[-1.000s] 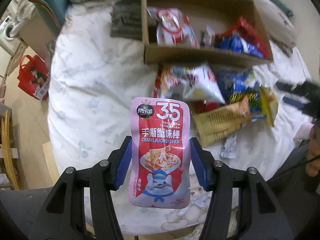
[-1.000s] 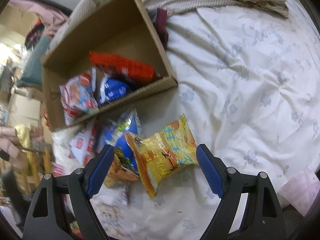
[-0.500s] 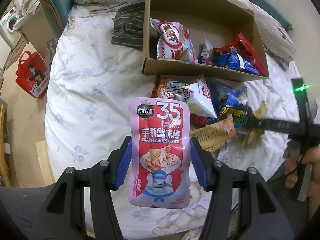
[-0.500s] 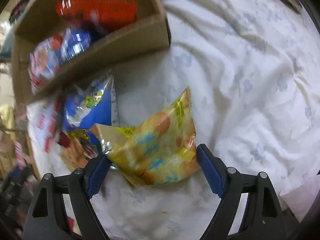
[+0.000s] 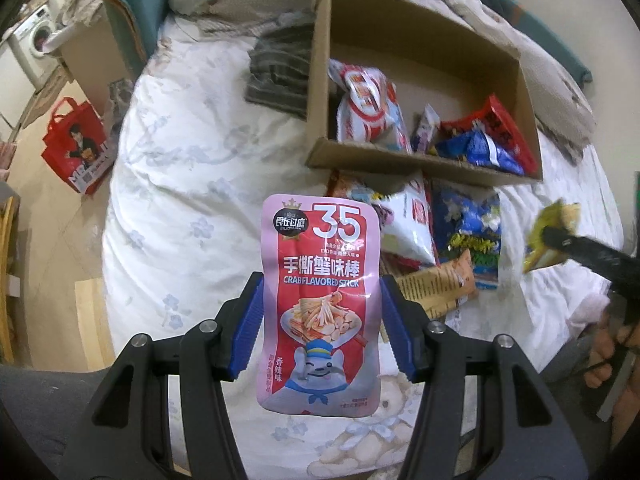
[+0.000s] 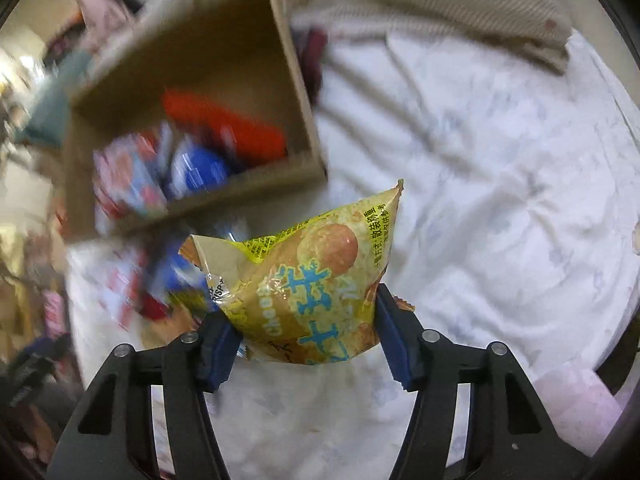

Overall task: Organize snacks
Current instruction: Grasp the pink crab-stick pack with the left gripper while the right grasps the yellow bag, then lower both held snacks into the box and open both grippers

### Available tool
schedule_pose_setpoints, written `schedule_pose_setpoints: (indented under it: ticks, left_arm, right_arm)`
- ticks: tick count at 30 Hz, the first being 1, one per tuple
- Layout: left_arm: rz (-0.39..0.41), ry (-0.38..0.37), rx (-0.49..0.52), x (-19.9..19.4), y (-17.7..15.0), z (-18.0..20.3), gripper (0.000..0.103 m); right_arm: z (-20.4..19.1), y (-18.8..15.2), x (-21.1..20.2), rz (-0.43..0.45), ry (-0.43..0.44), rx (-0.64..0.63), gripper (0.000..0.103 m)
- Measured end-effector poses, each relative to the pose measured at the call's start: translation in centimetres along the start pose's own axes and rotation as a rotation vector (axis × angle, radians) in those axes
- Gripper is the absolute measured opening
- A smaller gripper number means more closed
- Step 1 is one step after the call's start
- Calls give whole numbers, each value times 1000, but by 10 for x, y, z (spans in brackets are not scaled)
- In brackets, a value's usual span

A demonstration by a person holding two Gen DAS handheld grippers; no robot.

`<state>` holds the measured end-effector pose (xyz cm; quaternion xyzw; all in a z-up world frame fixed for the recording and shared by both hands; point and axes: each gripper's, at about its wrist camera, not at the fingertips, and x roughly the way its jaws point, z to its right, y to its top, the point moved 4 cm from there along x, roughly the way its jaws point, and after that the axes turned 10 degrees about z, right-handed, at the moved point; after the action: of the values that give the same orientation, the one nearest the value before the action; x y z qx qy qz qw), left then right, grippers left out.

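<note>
**Inspector:** Start with the left gripper. What is it doing?

**Assistant:** Its blue pads are pressing on both sides of a pink and red crab stick packet. The packet is standing upright between them, printed face to the camera, hanging above the white floral bedding.

**Inspector:** And the right gripper?

**Assistant:** Its jaws have just been closing, and a yellow cheese snack bag is sitting between them. Both pads are touching the bag's lower sides and squeezing it, so the bag is clamped. One corner is pointing up and to the right. The same bag is showing blurred at the right edge of the left camera's view, at the tip of the right gripper.

**Inspector:** Where is the cardboard box?

**Assistant:** It is lying open on the bed beyond both grippers. Inside, a red and white bag is leaning at the left, with a red packet and a blue packet at the right.

**Inspector:** Anything loose outside it?

**Assistant:** A pile of snacks is lying on the bedding just in front of the box's near wall. A red tote bag is standing on the floor, well apart to the left.
</note>
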<state>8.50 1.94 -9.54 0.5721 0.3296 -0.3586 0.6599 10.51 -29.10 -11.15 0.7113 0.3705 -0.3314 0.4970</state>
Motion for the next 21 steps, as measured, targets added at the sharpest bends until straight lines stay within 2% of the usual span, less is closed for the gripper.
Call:
schedule_pose_setpoints:
  ticks: [3,6,9,13,21]
  left_arm:
    - [58,10,-16,-11,10,-2,53]
    - [114,15,-13,-23,21,-3,53]
    - [166,19,-19,-36,39,-5,53]
    - [193,12,-35,-46,63,-5,52]
    - [234,12,23,-36,111,18,53]
  right_arm:
    - [-3,16,-29,131,71,22,64]
    - [-12,24,-42,186,130,33,64]
    - [-25,32,-49,202,170,34,64]
    - [-36,39,-51,189,201,12,64]
    - [-73,80,-36,170,270,-12,64]
